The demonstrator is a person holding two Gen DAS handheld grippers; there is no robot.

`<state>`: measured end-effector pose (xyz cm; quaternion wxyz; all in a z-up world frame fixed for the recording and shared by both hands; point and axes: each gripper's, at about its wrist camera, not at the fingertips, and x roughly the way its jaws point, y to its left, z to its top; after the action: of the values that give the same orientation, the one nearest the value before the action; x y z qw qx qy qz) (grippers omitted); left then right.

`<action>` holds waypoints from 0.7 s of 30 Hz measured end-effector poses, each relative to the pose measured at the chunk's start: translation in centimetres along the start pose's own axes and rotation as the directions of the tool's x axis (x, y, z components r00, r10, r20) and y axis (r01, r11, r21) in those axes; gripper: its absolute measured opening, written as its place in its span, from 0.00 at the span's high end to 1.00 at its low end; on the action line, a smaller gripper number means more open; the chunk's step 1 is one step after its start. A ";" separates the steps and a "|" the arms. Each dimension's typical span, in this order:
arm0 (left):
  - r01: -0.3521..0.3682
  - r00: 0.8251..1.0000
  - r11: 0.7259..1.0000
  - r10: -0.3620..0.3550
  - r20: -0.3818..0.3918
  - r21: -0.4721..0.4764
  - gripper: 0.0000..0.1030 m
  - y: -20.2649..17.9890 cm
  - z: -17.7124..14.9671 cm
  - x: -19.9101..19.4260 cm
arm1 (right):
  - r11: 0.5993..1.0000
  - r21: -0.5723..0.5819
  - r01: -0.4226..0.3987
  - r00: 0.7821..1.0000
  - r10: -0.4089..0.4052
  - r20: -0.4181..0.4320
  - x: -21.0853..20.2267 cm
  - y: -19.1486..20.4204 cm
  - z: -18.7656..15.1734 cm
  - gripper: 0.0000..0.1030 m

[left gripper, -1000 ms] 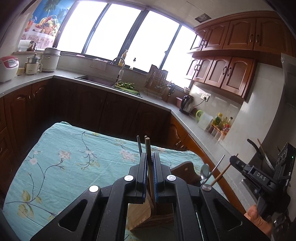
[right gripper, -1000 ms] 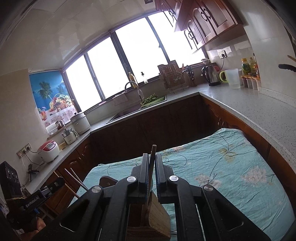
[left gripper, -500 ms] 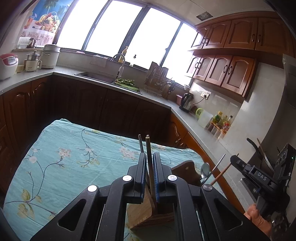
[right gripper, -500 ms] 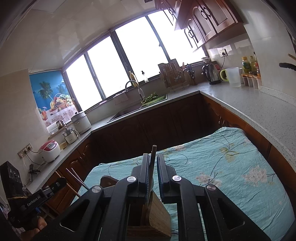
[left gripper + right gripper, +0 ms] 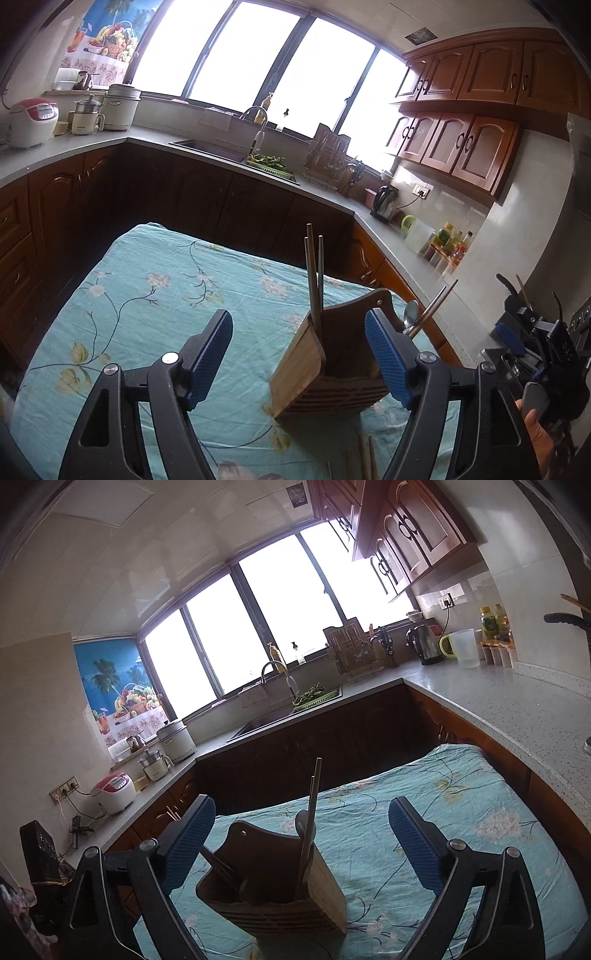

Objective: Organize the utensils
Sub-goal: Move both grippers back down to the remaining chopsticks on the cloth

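Kitchen, daylit. Wide dark-framed bay window [image 5: 258,62] blown out white. Grey speckled stone counter [image 5: 517,709] runs in a U over dark wooden base cabinets [image 5: 207,206]. Reddish-brown wooden wall cabinets [image 5: 476,77] upper right. Steel sink [image 5: 266,720] below window. Worktop under teal floral cloth [image 5: 155,295].

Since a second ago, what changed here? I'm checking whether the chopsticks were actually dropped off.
Both let go: the left hand-held gripper and right hand-held gripper were each shut on chopsticks, and their jaws are now opening with nothing pressed between the pads. The chopsticks stand in the wooden utensil holder. Holder, spoon and floral tablecloth stayed put.
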<state>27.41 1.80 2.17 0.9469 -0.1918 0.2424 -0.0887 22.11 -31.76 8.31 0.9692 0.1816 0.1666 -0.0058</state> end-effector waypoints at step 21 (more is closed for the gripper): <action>-0.055 0.982 0.994 0.070 -0.178 0.090 0.21 -1.2 -5.6 -7.7 | 0.996 -0.037 0.076 0.970 -0.082 -0.228 -6.4 -0.7 -9.4 0.02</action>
<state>17.89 0.95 1.45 0.9306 -0.1352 0.3292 -0.0859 12.97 -29.41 1.92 0.9449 0.1605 0.2845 -0.0210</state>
